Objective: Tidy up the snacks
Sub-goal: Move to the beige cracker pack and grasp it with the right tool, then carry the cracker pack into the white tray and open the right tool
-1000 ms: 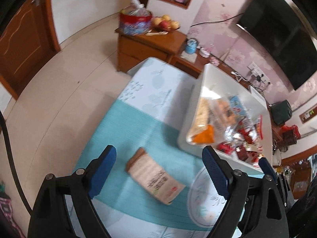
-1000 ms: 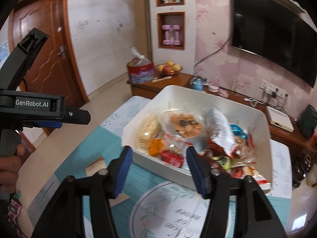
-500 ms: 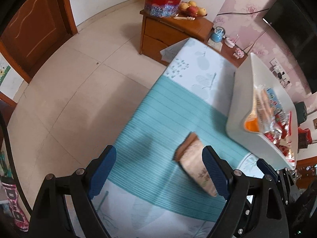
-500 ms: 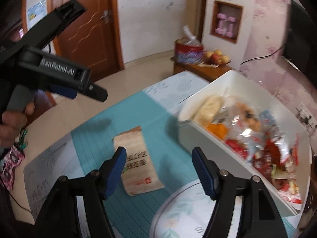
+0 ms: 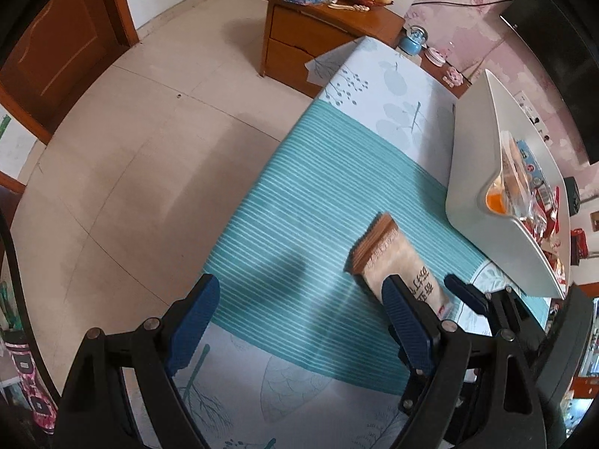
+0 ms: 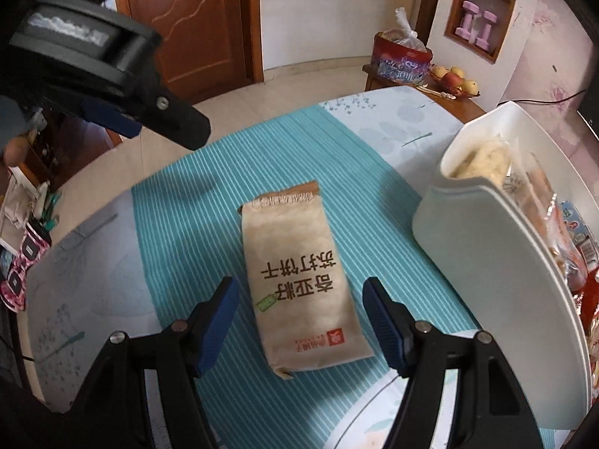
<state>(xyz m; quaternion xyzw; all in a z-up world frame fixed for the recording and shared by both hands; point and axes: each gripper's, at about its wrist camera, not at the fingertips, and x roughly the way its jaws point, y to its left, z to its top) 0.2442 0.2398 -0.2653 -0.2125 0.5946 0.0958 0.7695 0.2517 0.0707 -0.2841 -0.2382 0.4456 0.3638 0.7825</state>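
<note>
A beige cracker packet with a brown sealed end lies flat on the teal striped tablecloth. My right gripper is open and straddles the packet's near half, with a gap at each blue pad. My left gripper hangs open over bare cloth, holding nothing. The packet lies partly behind its right finger. One blue fingertip of the right gripper shows beyond the packet. A white bin full of wrapped snacks stands to the right of the packet.
The table's left edge drops to a tiled floor. At the far end stands a wooden cabinet with a red tin and a fruit bowl. The left tool's black body hangs above the cloth at upper left.
Both grippers have come down toward the table. The right one swung from facing the bin to straddling the packet. The left one drifted left, so the packet now sits by its right finger.
</note>
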